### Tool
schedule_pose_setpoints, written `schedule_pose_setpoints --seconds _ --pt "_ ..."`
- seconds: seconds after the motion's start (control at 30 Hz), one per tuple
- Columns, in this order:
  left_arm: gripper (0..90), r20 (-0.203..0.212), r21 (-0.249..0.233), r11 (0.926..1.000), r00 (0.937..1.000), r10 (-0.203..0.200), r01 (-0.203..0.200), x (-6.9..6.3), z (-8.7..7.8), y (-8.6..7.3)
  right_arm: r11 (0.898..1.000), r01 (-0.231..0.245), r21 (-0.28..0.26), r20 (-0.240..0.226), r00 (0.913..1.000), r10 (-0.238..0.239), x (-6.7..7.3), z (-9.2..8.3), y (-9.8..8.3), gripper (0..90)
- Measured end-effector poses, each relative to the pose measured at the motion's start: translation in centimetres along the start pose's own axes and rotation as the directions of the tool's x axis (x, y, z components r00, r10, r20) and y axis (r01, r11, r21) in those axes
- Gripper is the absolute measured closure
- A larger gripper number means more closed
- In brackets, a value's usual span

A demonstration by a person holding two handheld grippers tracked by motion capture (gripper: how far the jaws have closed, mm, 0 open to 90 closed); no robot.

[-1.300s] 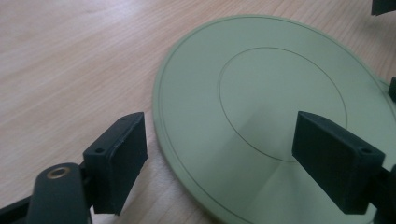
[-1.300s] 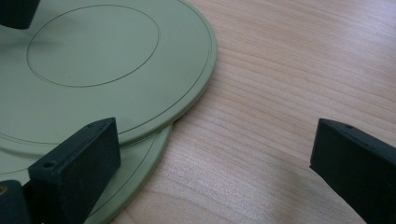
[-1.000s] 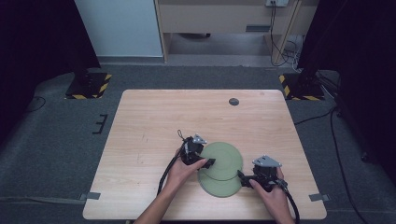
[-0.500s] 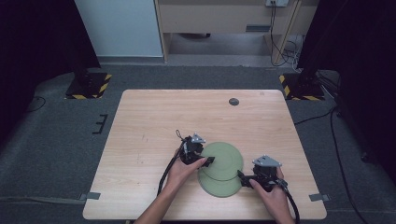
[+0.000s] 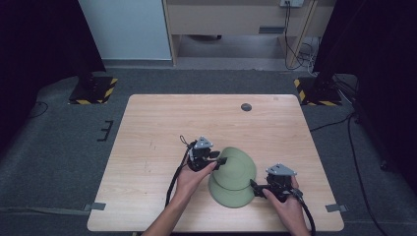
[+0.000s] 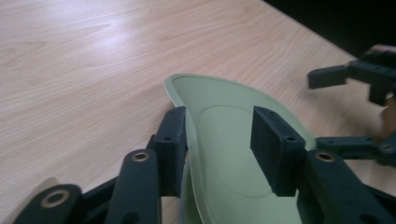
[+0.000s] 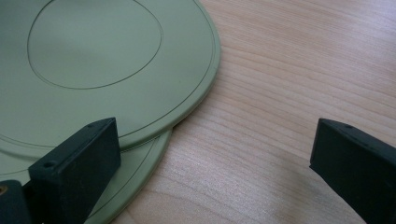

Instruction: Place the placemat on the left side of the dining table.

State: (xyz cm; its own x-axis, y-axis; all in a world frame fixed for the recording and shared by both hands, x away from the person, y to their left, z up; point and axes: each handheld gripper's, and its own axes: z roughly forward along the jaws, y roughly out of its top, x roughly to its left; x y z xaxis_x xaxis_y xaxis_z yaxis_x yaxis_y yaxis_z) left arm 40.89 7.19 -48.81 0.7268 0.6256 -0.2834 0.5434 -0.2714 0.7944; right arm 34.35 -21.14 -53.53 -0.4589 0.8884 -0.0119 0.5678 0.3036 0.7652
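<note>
Between closing jaws of left claw (image 6: pixel 219 154): upper green plate (image 6: pixel 224 135) rim, tilted up; right claw (image 7: pixel 210 172) wide, beside plates.

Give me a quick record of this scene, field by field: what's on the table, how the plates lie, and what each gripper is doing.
surface: wooden table
upper plate: green upper plate, tilted, overlapping the lower one
lower plate: green lower plate, flat on the table
left gripper: left gripper straddles the upper plate's rim, one jaw outside, one inside; jaws have just been closing, inner pad not yet pressing
right gripper: right gripper open, at the plates' edge, gripping nothing
other: small dark disc near the far edge
</note>
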Motion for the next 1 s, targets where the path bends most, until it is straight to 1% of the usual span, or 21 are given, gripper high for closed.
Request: schedule_pose_setpoints --seconds 0.03,0.17,0.2,0.27,0.3,0.33,0.4,0.43,0.47,0.57,0.67,0.7,0.73,0.77,0.83,0.97,1.0 --pt "57.6 0.009 -0.001 1.0000 1.0000 -0.003 0.003 0.0 0.0 0.0 1.000 -0.001 -0.001 0.001 1.0000 0.001 0.0 0.0 0.0 2.1" --pt "60.5 0.006 0.022 0.9995 0.9998 0.020 -0.021 -0.4 0.4 -0.1 1.000 0.004 -0.002 0.002 1.0000 -0.004 0.0 0.0 0.0 2.1" --pt "61.2 -0.002 0.044 0.9985 0.9995 0.033 -0.033 -0.5 0.5 -0.2 1.000 0.005 -0.002 0.002 1.0000 -0.005 0.0 0.0 0.0 2.1" --pt "62.3 -0.014 0.065 0.9966 0.9986 0.052 -0.051 -0.7 0.8 -0.3 1.000 0.004 -0.002 0.003 1.0000 -0.004 0.0 0.0 0.0 2.1" --pt "62.3 -0.045 0.070 0.9955 0.9968 0.067 -0.063 -0.8 0.8 -0.3 1.000 0.004 -0.002 0.003 1.0000 -0.004 0.0 0.0 0.0 2.1" --pt "67.3 -0.058 0.049 0.9967 0.9960 0.067 -0.064 -0.9 0.6 -0.2 1.000 0.005 -0.002 0.004 1.0000 -0.005 0.0 0.0 0.0 2.1" --pt "69.1 -0.061 0.040 0.9973 0.9961 0.064 -0.062 -0.9 0.5 -0.1 1.000 0.006 -0.003 0.004 1.0000 -0.006 0.1 0.0 0.0 2.1" --pt "71.5 -0.075 0.032 0.9972 0.9947 0.070 -0.068 -0.9 0.4 0.0 1.000 0.006 -0.002 0.004 1.0000 -0.006 0.1 0.0 0.0 2.1" --pt "75.5 -0.081 0.029 0.9968 0.9937 0.077 -0.074 -0.9 0.3 0.0 1.000 0.004 -0.002 0.003 1.0000 -0.004 0.0 0.0 0.0 2.1" --pt "77.6 -0.086 0.034 0.9969 0.9936 0.073 -0.071 -0.7 0.4 -0.3 1.000 0.004 -0.002 0.001 1.0000 -0.004 0.0 0.0 0.0 2.1" --pt "80.0 -0.071 0.029 0.9985 0.9962 0.049 -0.047 -0.4 0.4 -0.3 1.000 0.003 -0.001 -0.002 1.0000 -0.003 0.0 0.0 0.0 2.8" --pt "80.6 -0.062 0.020 0.9990 0.9972 0.041 -0.040 -0.4 0.2 -0.3 1.000 -0.011 0.001 -0.011 0.9999 0.011 -0.1 0.0 0.0 3.1" --pt "81.9 -0.045 0.004 0.9994 0.9984 0.035 -0.035 -0.4 -0.1 -0.1 0.999 -0.037 0.013 -0.025 0.9990 0.037 -0.4 0.1 0.0 2.9" --pt "82.5 -0.045 0.004 0.9994 0.9984 0.035 -0.035 -0.4 -0.1 -0.1 0.999 -0.037 0.013 -0.025 0.9990 0.037 -0.4 0.1 0.0 2.9" --pt "83.0 -0.038 -0.011 0.9992 0.9986 0.038 -0.039 -0.6 -0.4 0.2 0.999 -0.041 0.017 -0.026 0.9988 0.042 -0.6 0.1 0.0 2.9" --pt "84.3 -0.024 -0.030 0.9985 0.9987 0.046 -0.046 -1.1 -0.9 0.7 0.999 -0.042 0.019 -0.007 0.9991 0.042 -1.0 -0.2 0.0 4.3" --pt "84.5 -0.021 -0.034 0.9982 0.9986 0.049 -0.049 -1.2 -1.0 0.8 0.999 -0.044 0.018 0.004 0.9990 0.044 -1.1 -0.2 0.0 4.5"
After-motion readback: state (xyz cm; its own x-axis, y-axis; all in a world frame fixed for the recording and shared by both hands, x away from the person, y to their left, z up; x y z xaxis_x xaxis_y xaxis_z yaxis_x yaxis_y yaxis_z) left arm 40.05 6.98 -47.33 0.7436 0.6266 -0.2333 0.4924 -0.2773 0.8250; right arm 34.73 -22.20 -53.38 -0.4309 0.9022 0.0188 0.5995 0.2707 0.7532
